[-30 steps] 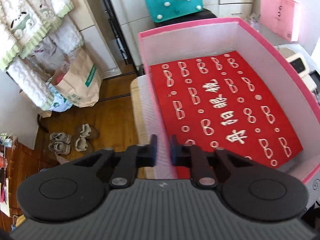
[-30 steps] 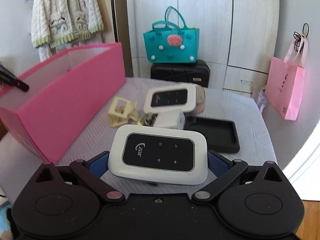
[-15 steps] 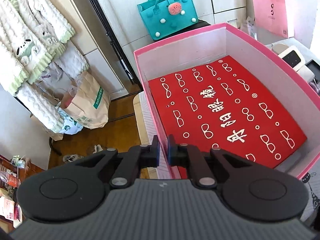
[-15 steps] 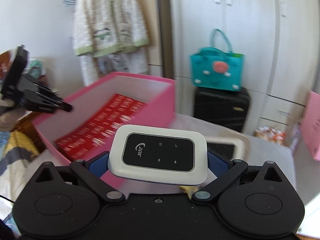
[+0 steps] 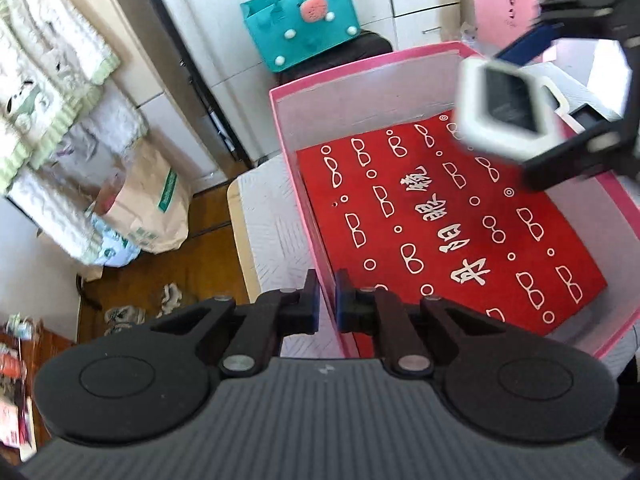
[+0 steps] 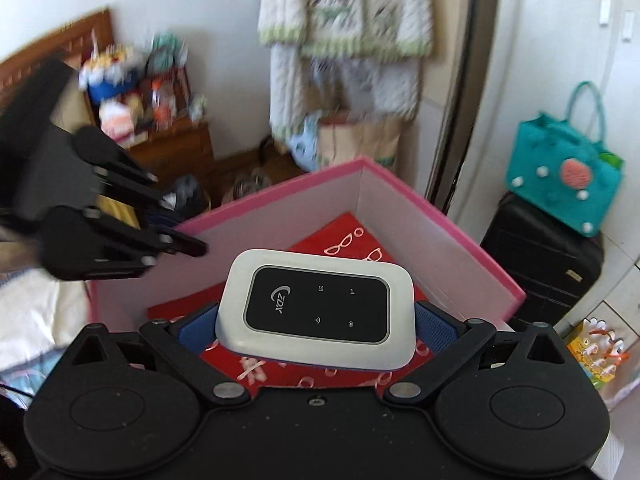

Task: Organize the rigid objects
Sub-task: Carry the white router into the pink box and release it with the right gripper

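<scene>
My left gripper (image 5: 326, 298) is shut on the near left wall of the pink box (image 5: 360, 66), whose floor is a red sheet (image 5: 448, 216) printed with white glasses. My right gripper (image 6: 316, 312) is shut on a white pocket router with a black face (image 6: 316, 306) and hovers over the box's far right side. In the left wrist view the router (image 5: 504, 110) shows blurred above the box, with the right gripper (image 5: 560, 92) behind it. In the right wrist view the left gripper (image 6: 188, 240) sits at the box's (image 6: 400, 188) left wall.
A teal handbag (image 5: 300, 20) rests on a black suitcase (image 6: 544, 248) behind the box. A pink paper bag (image 5: 504, 4) hangs at the far right. A white cardigan (image 6: 344, 8) hangs on the wall above a brown paper bag (image 5: 148, 200). Wooden floor and shoes (image 5: 132, 312) lie to the left.
My right gripper has swung with the router from the table's right part to above the pink box, entering the left wrist view. The left gripper keeps hold of the box wall.
</scene>
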Tool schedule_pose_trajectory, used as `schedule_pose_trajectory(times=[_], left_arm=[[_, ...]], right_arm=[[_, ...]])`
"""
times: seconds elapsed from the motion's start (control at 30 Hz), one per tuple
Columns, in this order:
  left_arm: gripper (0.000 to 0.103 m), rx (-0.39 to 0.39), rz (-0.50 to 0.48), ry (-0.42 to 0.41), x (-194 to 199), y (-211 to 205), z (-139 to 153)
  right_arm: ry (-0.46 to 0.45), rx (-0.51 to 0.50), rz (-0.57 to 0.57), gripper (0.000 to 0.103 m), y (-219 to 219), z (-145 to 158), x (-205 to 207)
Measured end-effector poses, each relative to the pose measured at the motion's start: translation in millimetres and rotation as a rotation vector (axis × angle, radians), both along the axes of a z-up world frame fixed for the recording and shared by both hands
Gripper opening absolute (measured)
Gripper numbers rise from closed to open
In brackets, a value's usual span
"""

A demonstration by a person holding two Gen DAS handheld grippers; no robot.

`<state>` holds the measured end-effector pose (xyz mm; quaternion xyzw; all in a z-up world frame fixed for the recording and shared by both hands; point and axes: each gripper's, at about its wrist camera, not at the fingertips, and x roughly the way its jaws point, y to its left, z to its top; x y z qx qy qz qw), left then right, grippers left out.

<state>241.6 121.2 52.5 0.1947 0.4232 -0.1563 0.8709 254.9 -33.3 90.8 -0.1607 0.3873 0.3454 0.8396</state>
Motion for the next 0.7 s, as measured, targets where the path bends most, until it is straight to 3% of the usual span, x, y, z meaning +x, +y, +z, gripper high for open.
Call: schedule_pose_trajectory(times=[0.17, 0.33, 0.53, 0.7], left_arm=[[0.006, -0.015, 0.024, 0.039, -2.2, 4.8, 4.0], [0.006, -0.038, 0.040, 0.056, -5.6, 6.9, 2.9], [0.007, -0.122, 0.060, 0.102, -2.8, 15.8, 2.0], [0.008, -0.173, 0.067, 0.128, -7.2, 22.9, 0.2]], right_arm=[[0.060, -0.155, 0.083, 0.102, 49.1, -26.2, 35.8], [0.033, -0.278, 0.203, 0.102, 77.2, -43.6, 54.0], [0.009, -0.443, 0.314, 0.102, 104.2, -65.8, 62.9], [0.016, -0.456, 0.376, 0.102, 109.8, -67.7, 66.3]])
